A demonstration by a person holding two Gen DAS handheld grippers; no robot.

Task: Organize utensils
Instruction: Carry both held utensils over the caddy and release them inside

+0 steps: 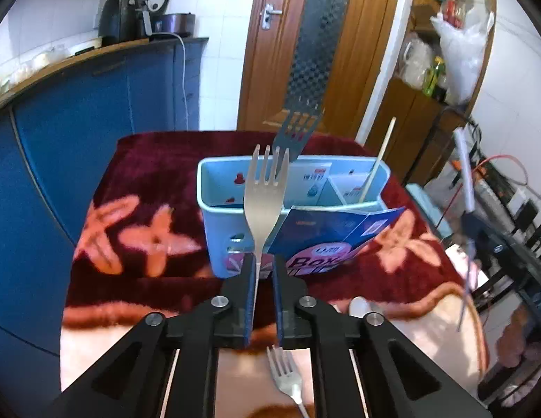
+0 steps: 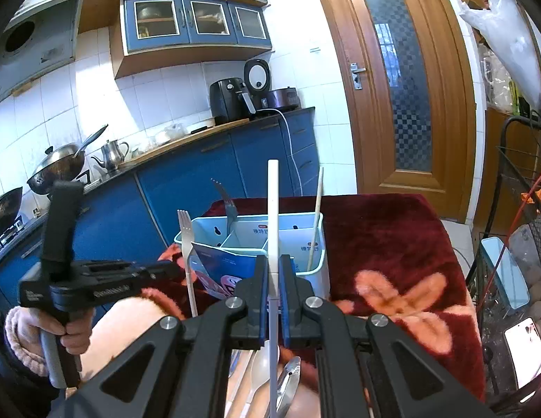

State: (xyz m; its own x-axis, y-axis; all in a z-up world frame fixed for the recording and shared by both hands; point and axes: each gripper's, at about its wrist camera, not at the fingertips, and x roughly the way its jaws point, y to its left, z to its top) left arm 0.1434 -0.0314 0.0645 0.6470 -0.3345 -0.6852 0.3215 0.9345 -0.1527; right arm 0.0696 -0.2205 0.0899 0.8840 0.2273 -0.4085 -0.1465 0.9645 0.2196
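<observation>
Carrying a silver metal fork [image 1: 265, 202] upright in my left gripper [image 1: 263, 271], I have its neck pinched between the blue-padded jaws, tines up, just in front of the pale blue plastic utensil caddy [image 1: 214, 188] that stands on the dark red floral blanket [image 1: 148, 181]. Another steel fork [image 1: 298, 129] already stands in the caddy's far compartment, and a thin pale chopstick [image 1: 378, 160] leans in the right-hand one. A blue printed card sleeve [image 1: 333, 233] rests against the caddy's front wall, touching it.

My right gripper [image 2: 273, 271] is clamped tight on a slim white stick-like handle [image 2: 272, 216], held vertical near the caddy's front; I cannot tell what kind of utensil it is. Below it, a white plastic spoon [image 2: 261, 365] and a shiny metal spoon [image 2: 288, 379] lie loose on the blanket, and a third fork [image 1: 286, 376] lies under the left gripper.

I judge the step in hand to be delivering the held fork to the fork compartment. The next move calls for lifting the fork's lower end over the caddy rim, lining it up beside the standing fork, lowering, then releasing. The card sleeve crowds the front wall, so I would come in from above. The loose spoons and fork remain to be sorted.
</observation>
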